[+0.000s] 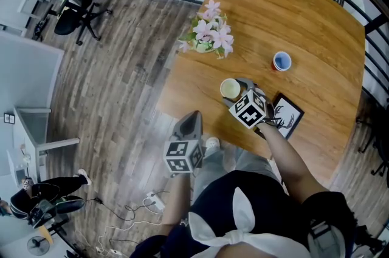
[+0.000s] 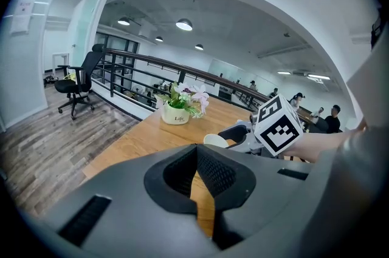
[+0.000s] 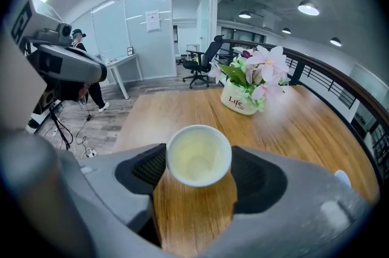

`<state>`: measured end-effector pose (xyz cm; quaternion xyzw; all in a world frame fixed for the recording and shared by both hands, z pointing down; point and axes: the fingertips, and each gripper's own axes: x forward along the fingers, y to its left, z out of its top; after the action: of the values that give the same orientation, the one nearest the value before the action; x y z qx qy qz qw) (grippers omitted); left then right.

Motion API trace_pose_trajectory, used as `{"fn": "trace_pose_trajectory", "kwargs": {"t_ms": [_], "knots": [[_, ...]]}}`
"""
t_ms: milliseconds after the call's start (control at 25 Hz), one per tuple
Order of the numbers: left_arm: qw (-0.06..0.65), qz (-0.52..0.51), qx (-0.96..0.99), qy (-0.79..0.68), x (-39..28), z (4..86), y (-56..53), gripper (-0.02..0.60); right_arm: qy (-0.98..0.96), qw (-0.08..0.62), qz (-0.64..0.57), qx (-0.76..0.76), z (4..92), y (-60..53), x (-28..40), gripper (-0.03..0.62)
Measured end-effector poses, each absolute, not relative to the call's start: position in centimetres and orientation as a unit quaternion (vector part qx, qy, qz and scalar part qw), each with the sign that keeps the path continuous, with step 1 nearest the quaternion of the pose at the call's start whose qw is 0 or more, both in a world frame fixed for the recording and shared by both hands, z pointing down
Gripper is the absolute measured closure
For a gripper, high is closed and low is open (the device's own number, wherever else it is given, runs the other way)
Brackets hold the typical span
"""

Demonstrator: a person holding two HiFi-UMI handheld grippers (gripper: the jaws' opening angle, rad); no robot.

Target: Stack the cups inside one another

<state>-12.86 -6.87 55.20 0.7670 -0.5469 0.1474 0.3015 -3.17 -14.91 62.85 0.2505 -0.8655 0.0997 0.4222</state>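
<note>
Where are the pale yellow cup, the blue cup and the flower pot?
pale yellow cup (image 3: 199, 156), right gripper view, on its inside bottom.
blue cup (image 1: 282, 61), head view, on its blue inside.
flower pot (image 3: 237, 102), right gripper view, on its white printed wall.

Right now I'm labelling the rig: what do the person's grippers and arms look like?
The left gripper and right gripper have grey bodies with black ribbed pads inside the jaws. Each carries a white cube with black square markers. The forearms are unsleeved; the person wears dark clothing with a white knot.
</note>
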Motion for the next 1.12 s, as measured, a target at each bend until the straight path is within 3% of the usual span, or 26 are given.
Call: {"fn": "trace_pose_trajectory", "kwargs": {"t_ms": [720, 1120], "knots": [[0.252, 0.130, 0.798, -0.532, -11.4, 50.3, -8.0, 0.566, -0.888, 0.357, 0.039, 0.286, 51.9, -14.3, -3.1, 0.261], [0.228, 0.138, 0.813, -0.517, -9.6, 48.9, -7.7, 0.565, -0.893, 0.336, 0.037, 0.295, 50.0, -12.0, -1.9, 0.261]]}}
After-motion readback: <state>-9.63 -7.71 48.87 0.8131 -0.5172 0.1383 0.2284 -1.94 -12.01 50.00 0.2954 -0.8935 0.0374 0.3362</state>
